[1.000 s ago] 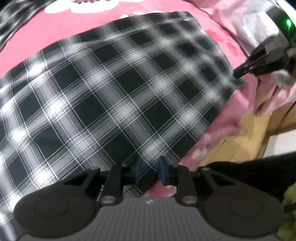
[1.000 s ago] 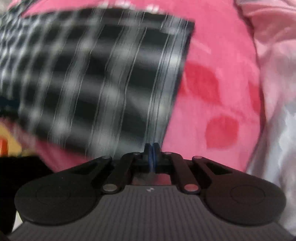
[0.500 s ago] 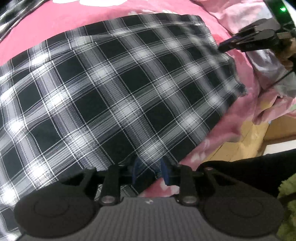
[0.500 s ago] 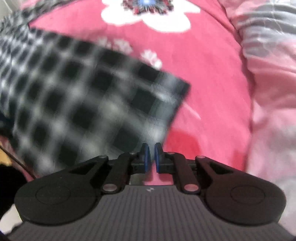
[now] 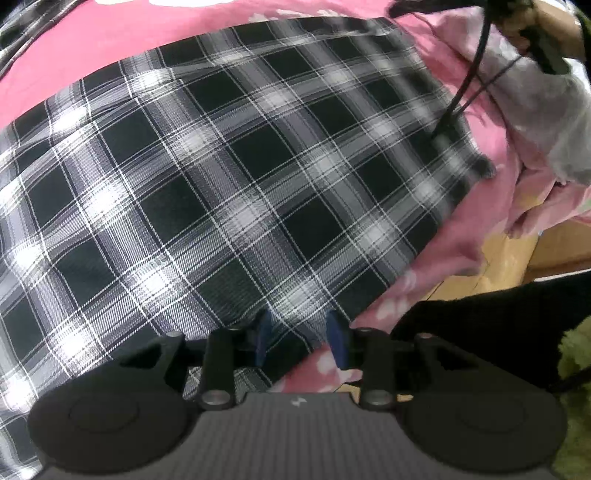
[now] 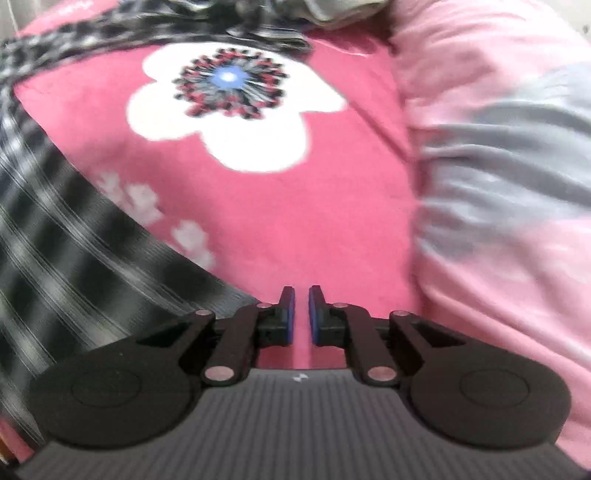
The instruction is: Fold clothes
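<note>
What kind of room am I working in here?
Likely a bedroom: the plaid garment lies on a pink flowered blanket, with bunched pink-and-grey bedding beside it and wood flooring beyond the edge.

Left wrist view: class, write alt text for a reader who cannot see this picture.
A black-and-white checked cloth lies spread flat over a pink blanket, filling most of the picture. The left tool sits open at the cloth's near edge, its blue-tipped fingers apart. A hand holds the other tool at top right.
</note>
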`<state>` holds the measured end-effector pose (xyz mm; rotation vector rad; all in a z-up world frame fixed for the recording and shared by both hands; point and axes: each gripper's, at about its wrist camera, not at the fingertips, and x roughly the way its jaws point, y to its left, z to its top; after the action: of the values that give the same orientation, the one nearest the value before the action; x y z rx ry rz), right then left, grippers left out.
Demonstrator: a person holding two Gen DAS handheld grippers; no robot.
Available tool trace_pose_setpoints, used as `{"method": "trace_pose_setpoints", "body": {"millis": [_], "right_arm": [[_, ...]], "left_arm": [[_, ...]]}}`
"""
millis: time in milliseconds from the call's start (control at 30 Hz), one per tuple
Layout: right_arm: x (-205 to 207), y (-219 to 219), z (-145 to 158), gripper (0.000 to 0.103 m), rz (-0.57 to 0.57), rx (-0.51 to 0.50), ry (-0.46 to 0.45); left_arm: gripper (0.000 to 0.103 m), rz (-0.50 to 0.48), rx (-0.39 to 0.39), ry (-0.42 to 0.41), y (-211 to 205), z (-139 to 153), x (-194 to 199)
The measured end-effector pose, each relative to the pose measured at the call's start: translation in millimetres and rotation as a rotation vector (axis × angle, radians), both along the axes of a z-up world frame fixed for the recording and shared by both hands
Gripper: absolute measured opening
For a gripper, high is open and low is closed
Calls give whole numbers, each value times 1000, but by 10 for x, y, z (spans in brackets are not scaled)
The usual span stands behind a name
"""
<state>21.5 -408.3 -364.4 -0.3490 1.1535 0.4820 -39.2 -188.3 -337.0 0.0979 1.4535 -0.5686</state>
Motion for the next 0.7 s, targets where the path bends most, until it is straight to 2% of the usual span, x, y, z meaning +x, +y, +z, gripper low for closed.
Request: {"method": "trace_pose_setpoints", "body": {"millis": [100,300,400,433,567,700], "right_arm": [[-171,-54,46,7,-10,10,5],[-512,-160,136,8,-29,30,17],[-724,-24,-142,9,94,-83,70],[-804,-49,-249,9,93,-162,91],[-831,-146,-110,9,-66,-176,134],[-879,66,62,9,-28,-142,89]], "left_arm": [[35,10,16,13,6,8,32],[46,10,15,0,29,23,4],[48,-12,16,-12,55,31,-8],[48,-18,14,-11,72,34,-2],[47,-16,1,-13,170,81,16],[47,-19,-15,-29,300,163,-17]]}}
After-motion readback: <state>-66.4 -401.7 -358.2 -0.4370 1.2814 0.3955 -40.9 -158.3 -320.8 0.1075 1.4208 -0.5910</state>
